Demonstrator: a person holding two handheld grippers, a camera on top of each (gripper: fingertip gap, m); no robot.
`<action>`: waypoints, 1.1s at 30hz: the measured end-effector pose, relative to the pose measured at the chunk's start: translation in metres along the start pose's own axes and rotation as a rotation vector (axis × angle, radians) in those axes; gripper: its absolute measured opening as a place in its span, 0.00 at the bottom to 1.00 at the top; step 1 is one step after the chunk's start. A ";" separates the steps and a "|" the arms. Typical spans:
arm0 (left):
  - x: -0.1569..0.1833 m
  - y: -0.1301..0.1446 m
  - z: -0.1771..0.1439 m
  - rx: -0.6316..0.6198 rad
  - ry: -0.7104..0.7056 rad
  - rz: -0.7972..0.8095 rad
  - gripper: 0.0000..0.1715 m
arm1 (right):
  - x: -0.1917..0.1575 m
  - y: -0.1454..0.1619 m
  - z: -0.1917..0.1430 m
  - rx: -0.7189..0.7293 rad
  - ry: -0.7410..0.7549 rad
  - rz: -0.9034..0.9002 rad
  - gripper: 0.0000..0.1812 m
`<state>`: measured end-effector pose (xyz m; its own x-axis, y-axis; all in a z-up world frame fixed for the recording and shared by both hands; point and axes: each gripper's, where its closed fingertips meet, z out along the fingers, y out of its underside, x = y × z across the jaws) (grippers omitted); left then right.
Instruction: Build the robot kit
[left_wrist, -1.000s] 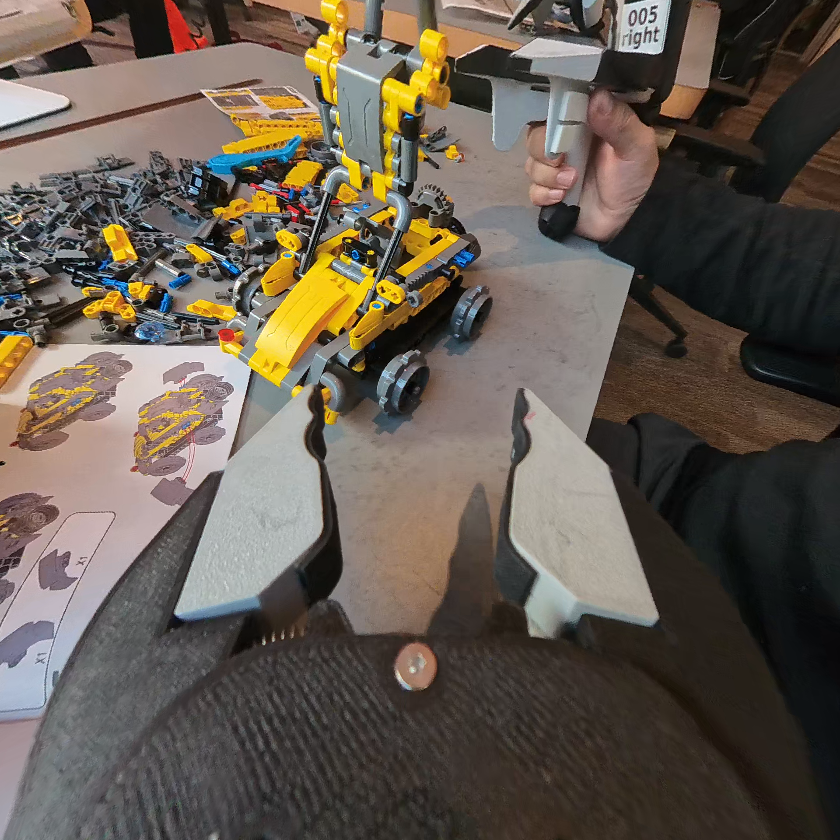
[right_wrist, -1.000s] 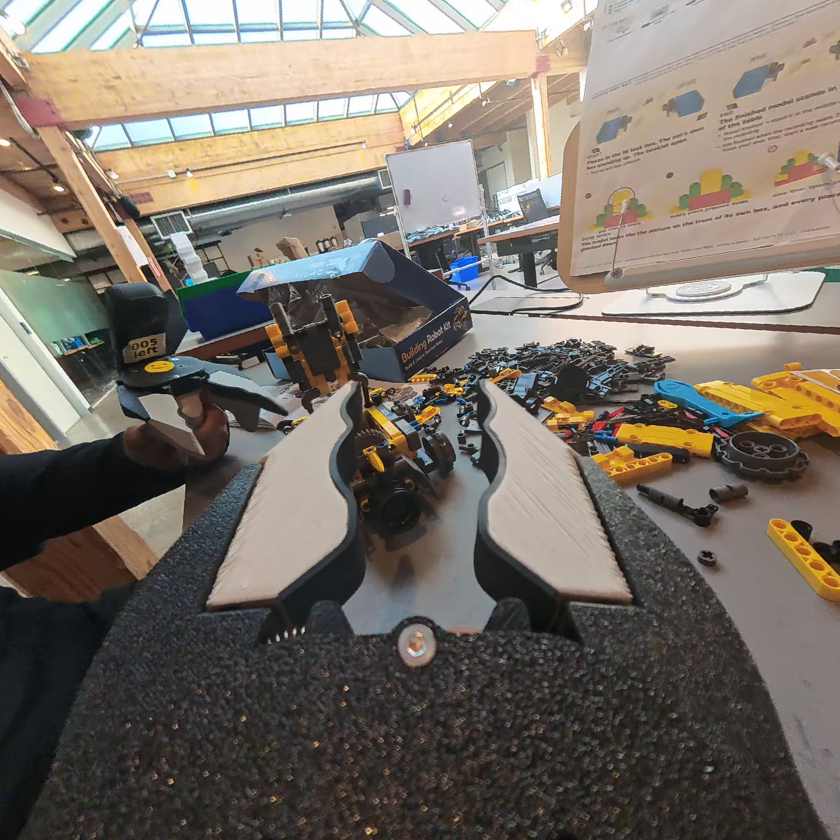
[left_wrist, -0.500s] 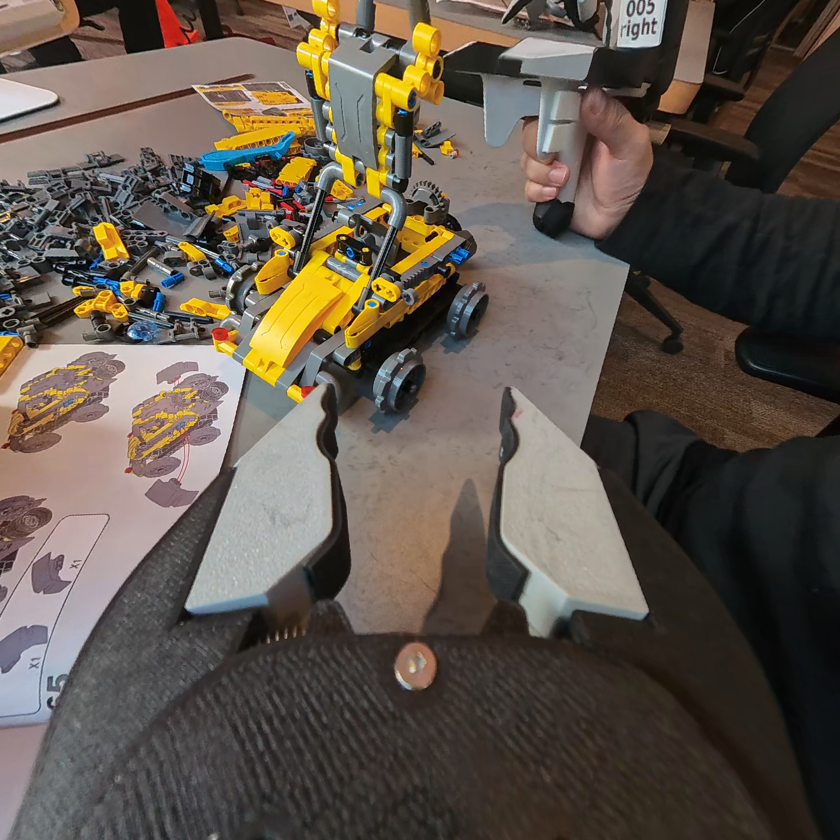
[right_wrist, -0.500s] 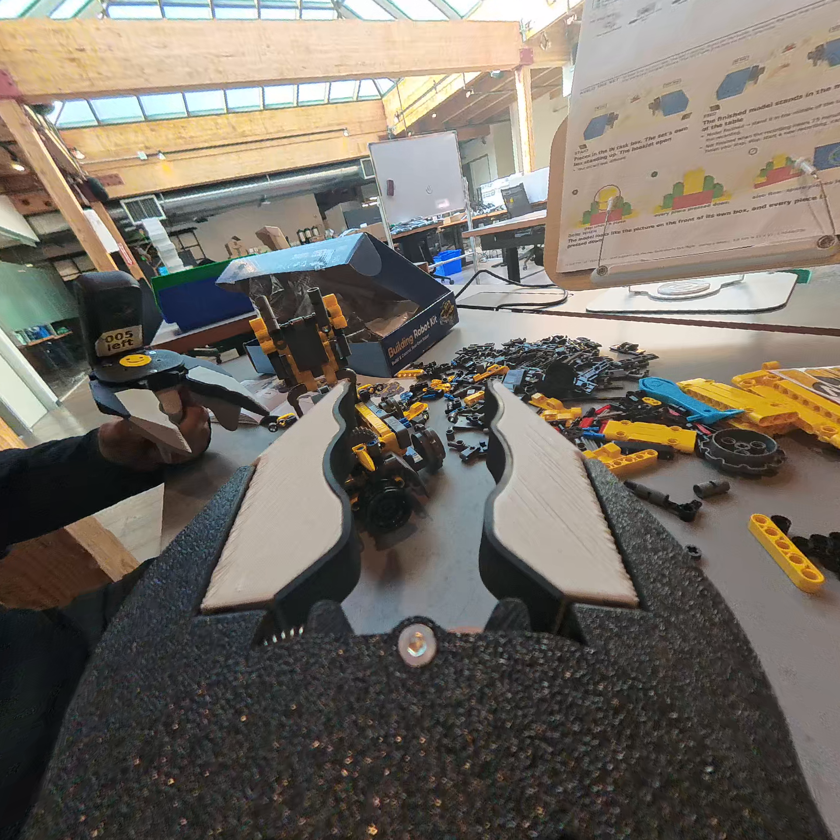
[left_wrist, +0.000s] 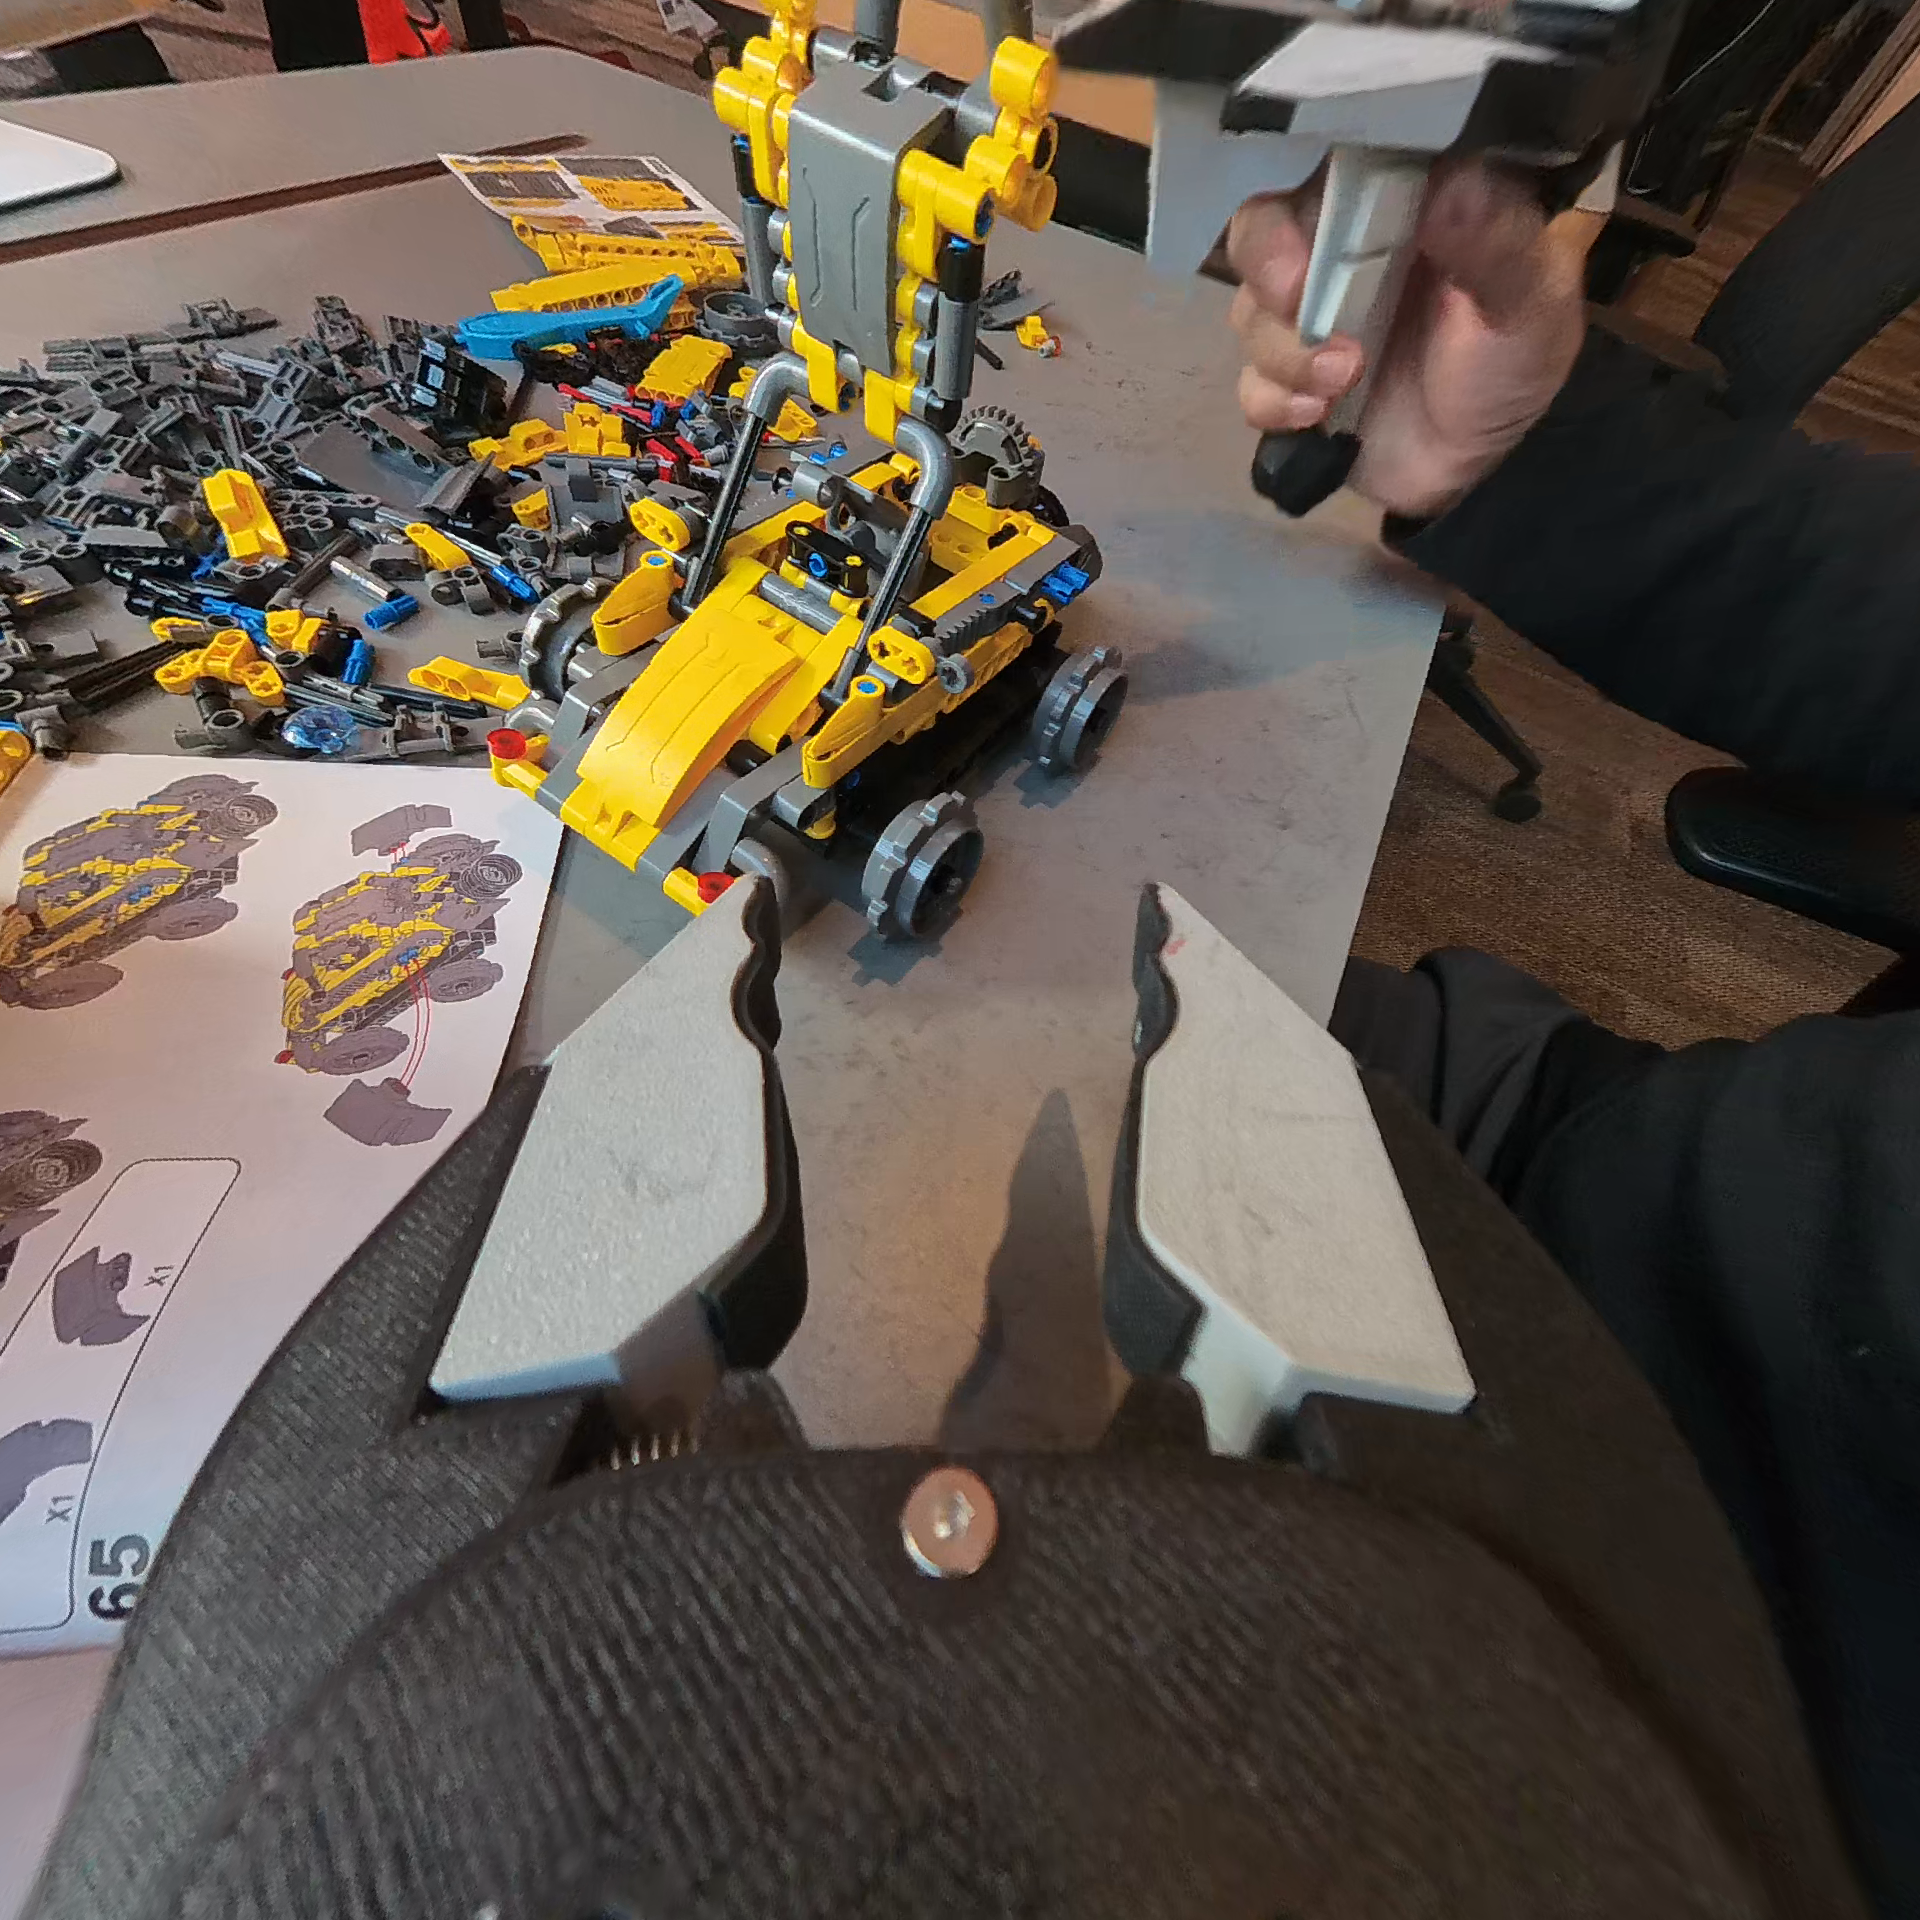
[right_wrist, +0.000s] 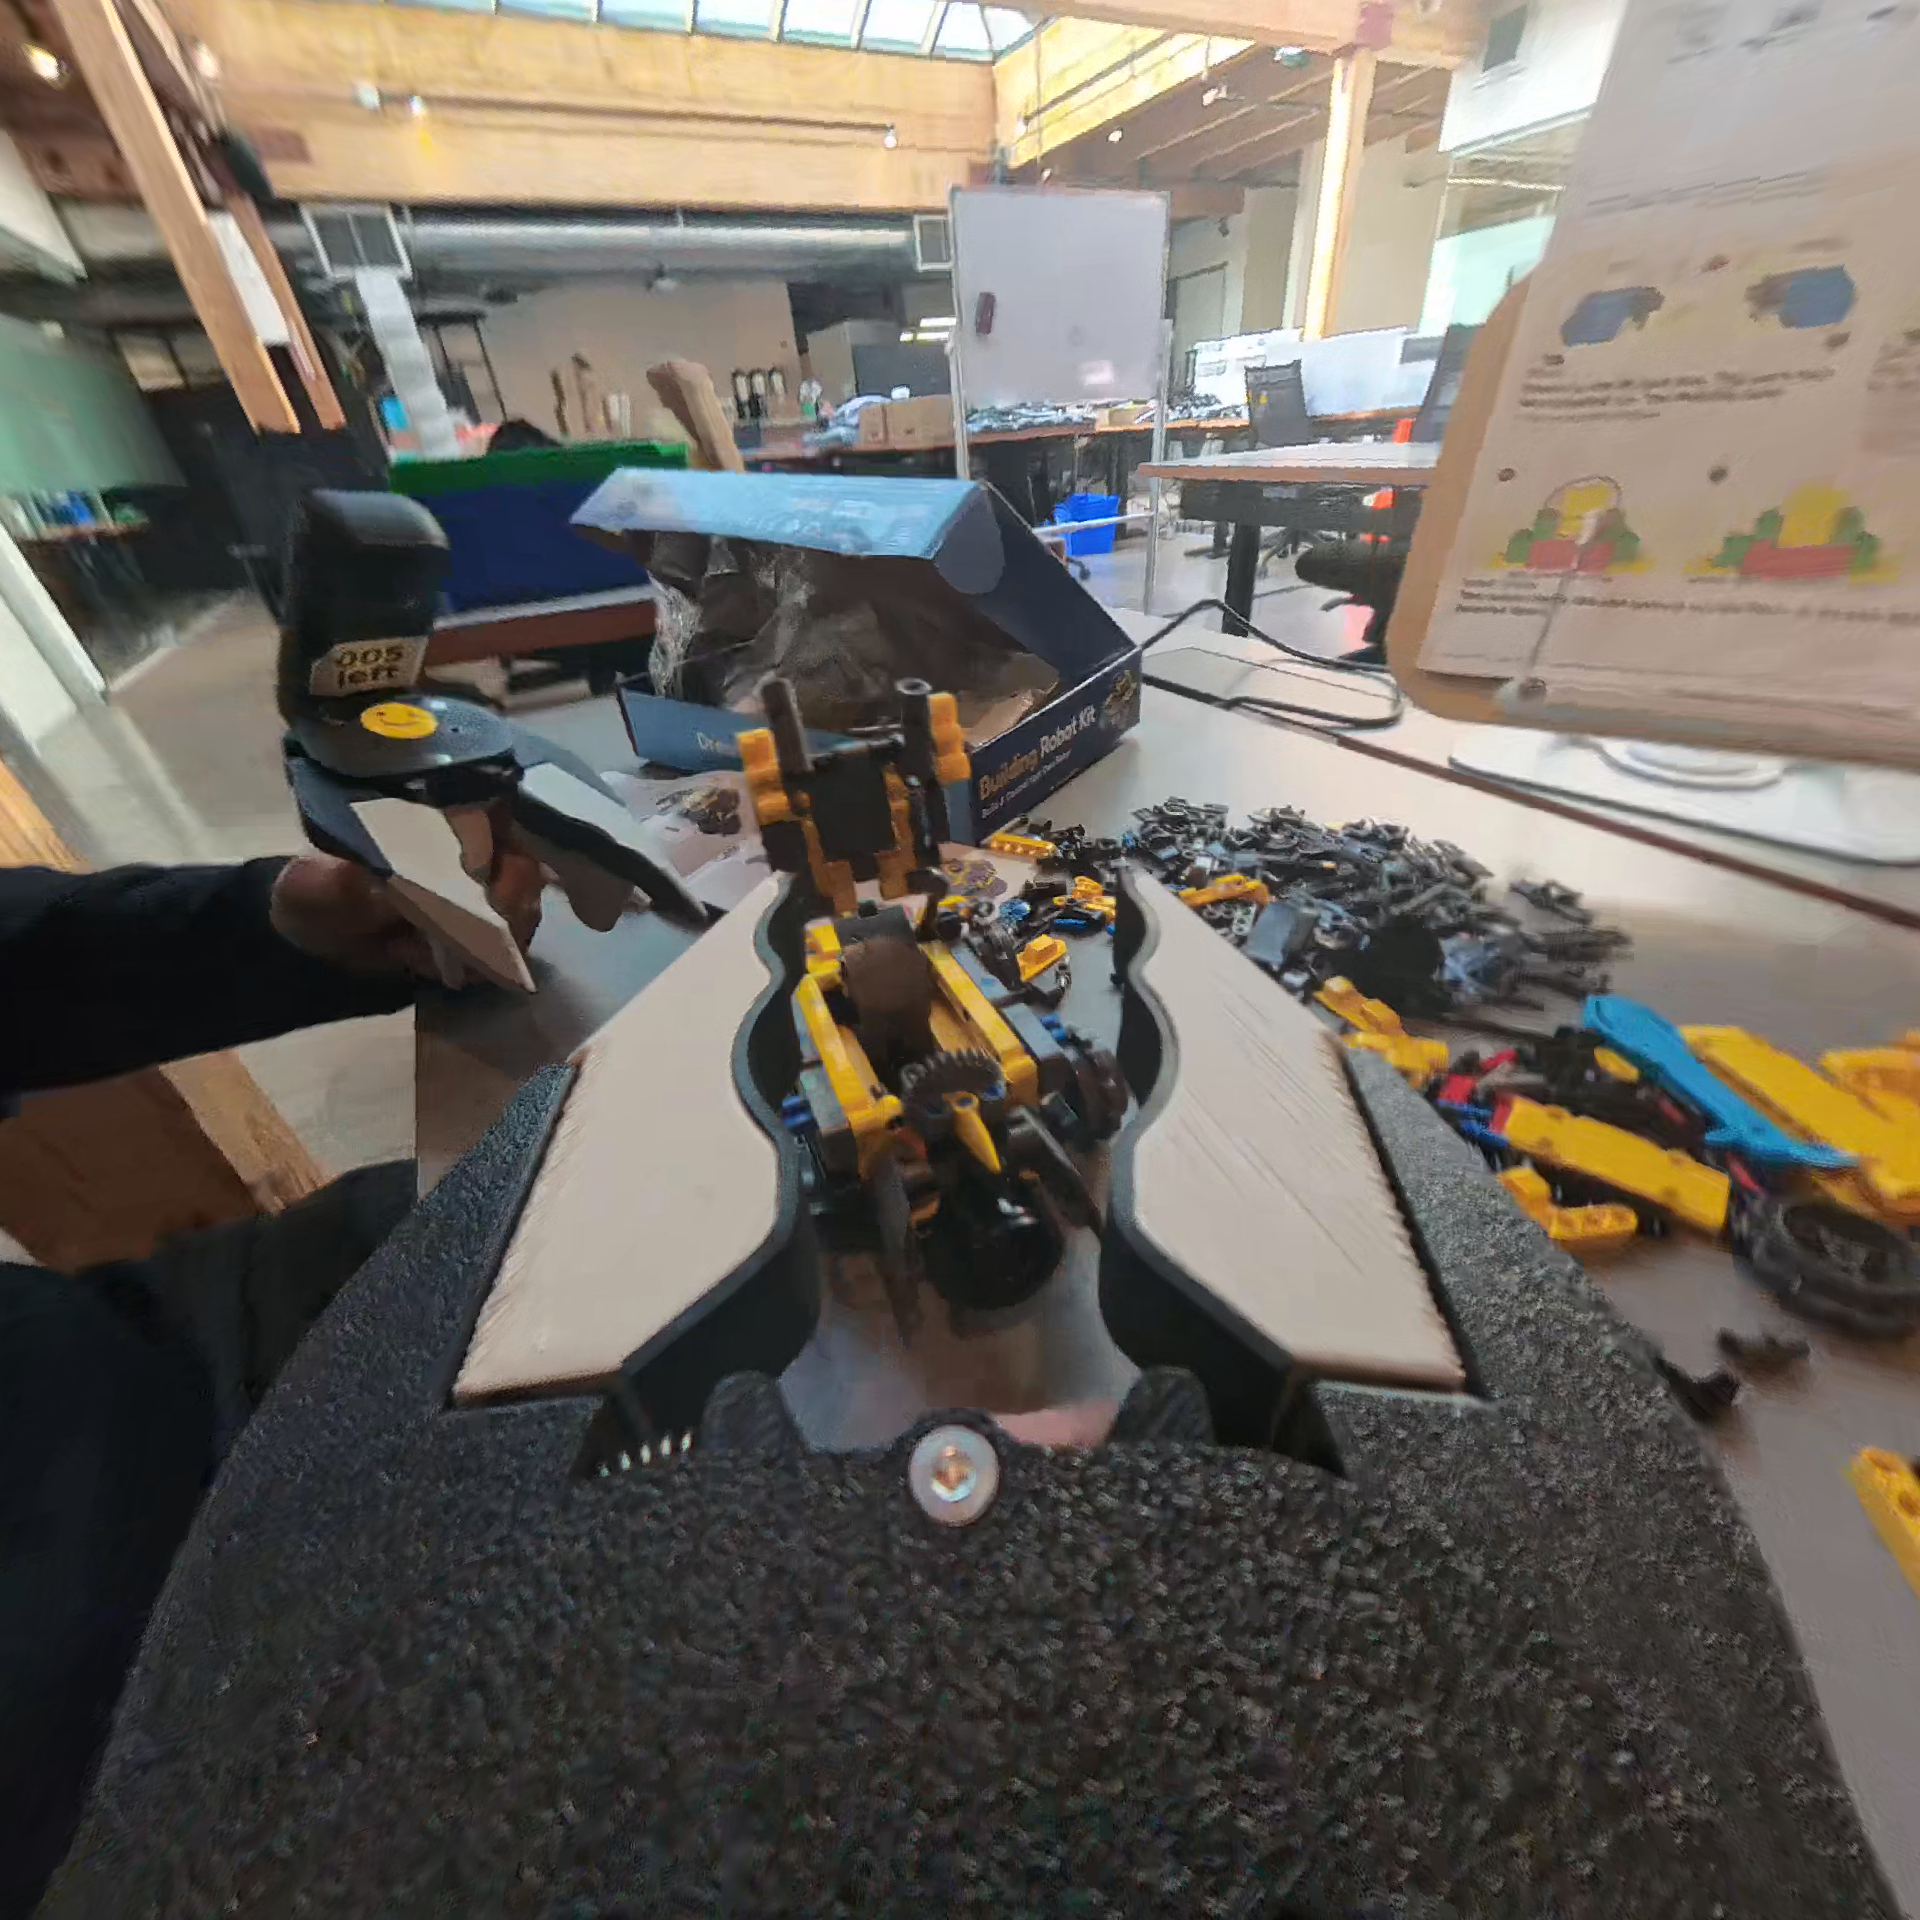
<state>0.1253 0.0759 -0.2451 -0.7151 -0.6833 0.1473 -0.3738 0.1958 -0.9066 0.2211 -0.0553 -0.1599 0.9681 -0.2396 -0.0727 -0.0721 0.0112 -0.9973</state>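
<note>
Blurring the right gripper (right_wrist: 943, 914), motion smears the yellow model (right_wrist: 914, 1049) ahead.

My left gripper (left_wrist: 951, 914) has matt grey plastic fingers (left_wrist: 644, 1143), faintly scuffed, on a coarse, ribbed black body. My right gripper (right_wrist: 940, 914) shows a grainy black shell. The toy vehicle (left_wrist: 790, 665) is glossy yellow and grey plastic. The table (left_wrist: 1247, 727) is smooth matt grey, blotchy. The instruction sheet (left_wrist: 239, 997) is smooth white paper. The box (right_wrist: 1039, 665) is cardboard with a slight sheen.
</note>
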 end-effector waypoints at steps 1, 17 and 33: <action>-0.001 0.001 0.001 -0.006 0.003 -0.008 0.38 | -0.012 -0.008 0.008 -0.027 -0.017 -0.066 0.31; -0.006 0.004 0.004 -0.034 0.055 -0.128 0.37 | -0.030 -0.004 0.056 -0.322 -0.062 -0.360 0.00; -0.010 0.002 0.003 -0.021 0.047 -0.149 0.36 | 0.003 0.050 0.013 -0.422 0.035 -0.238 0.07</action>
<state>0.1335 0.0807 -0.2500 -0.6770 -0.6726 0.2986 -0.4903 0.1096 -0.8647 0.2237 -0.0426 -0.2096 0.9615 -0.2201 0.1644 0.0524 -0.4406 -0.8962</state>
